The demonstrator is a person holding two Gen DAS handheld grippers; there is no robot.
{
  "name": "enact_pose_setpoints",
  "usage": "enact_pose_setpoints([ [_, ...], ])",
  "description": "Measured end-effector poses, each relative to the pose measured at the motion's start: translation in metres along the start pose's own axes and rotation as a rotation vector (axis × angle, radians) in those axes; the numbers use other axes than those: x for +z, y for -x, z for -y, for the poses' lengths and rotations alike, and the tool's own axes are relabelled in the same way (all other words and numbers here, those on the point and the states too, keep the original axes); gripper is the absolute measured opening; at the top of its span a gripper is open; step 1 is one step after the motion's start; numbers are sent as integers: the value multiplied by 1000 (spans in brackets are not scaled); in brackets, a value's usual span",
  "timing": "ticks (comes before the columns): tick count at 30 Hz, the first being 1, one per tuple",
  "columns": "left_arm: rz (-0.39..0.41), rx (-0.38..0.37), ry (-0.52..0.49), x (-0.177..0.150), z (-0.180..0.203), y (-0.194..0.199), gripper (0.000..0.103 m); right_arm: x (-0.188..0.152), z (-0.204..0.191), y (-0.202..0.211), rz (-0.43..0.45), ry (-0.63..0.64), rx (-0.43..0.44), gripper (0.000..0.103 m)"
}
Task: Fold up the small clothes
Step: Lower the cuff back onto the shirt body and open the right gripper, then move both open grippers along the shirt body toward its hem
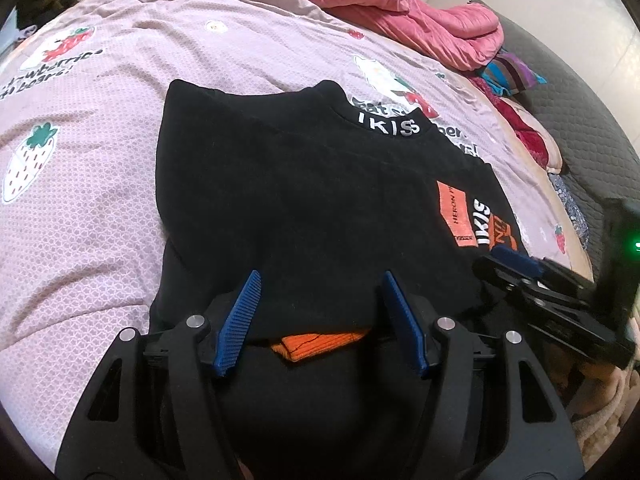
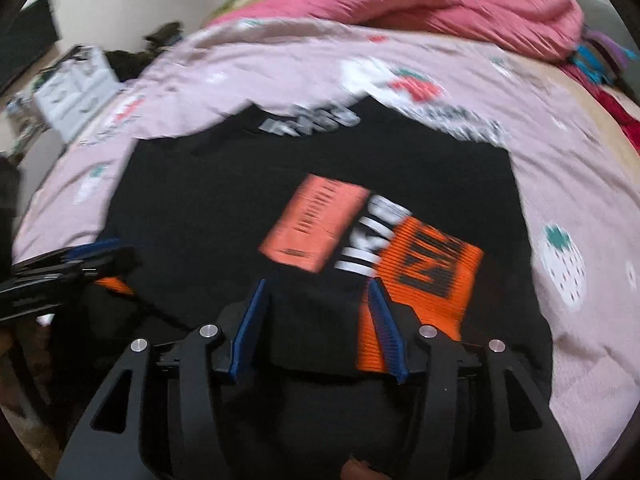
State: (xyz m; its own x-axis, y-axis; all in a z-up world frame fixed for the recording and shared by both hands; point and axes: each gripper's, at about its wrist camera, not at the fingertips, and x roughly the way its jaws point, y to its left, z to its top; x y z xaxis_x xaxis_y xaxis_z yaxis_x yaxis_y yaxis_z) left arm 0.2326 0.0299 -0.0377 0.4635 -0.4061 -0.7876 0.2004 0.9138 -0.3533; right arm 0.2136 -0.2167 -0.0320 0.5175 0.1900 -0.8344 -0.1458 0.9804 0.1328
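We find the black sweatshirt (image 1: 304, 200) lying flat on the bed (image 1: 100, 184), collar at the far side, hem toward us. Both sides look turned in already: an orange-cuffed sleeve (image 2: 424, 280) lies across the right of the body, and another orange cuff (image 1: 320, 346) peeks out at the near edge. So we judge the side folds done, and the fold of hem toward collar still to make.

Left gripper (image 1: 320, 316): jaws stand partly open over the near edge, nothing pinched between them. Right gripper (image 2: 318, 320): jaws partly open too, straddling black cloth beside the orange cuff, pads not pressing as far as the blurred view shows.

A pink quilt (image 1: 400, 8) is heaped at the far side, well apart.
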Motion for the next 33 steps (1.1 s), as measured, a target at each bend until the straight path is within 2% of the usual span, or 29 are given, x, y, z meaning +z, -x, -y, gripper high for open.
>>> enact_pose_setpoints([
  [6,0,-1,5,1,0,3,55,3,11,10,33,-58,61,54],
  [12,2,1,1,1,3,5,57,4,9,18,52,-57,77,56],
  [15,3,-2,-1,1,4,8,60,5,10,21,57,-62,82,64],
  [21,7,-12,6,0,4,14,64,6,12,24,64,-73,89,67],
  [24,8,-14,16,0,3,17,69,6,13,25,60,-76,78,69],
  [26,8,-13,18,0,4,19,72,5,13,26,67,-76,70,81],
  [29,15,0,19,2,4,22,80,6,14,29,73,-85,74,82],
  [30,17,2,20,2,4,23,86,6,14,30,76,-86,75,83],
  [32,24,16,21,2,4,27,94,6,15,32,84,-87,80,95],
  [33,27,24,20,2,4,28,94,6,15,33,89,-89,83,95],
])
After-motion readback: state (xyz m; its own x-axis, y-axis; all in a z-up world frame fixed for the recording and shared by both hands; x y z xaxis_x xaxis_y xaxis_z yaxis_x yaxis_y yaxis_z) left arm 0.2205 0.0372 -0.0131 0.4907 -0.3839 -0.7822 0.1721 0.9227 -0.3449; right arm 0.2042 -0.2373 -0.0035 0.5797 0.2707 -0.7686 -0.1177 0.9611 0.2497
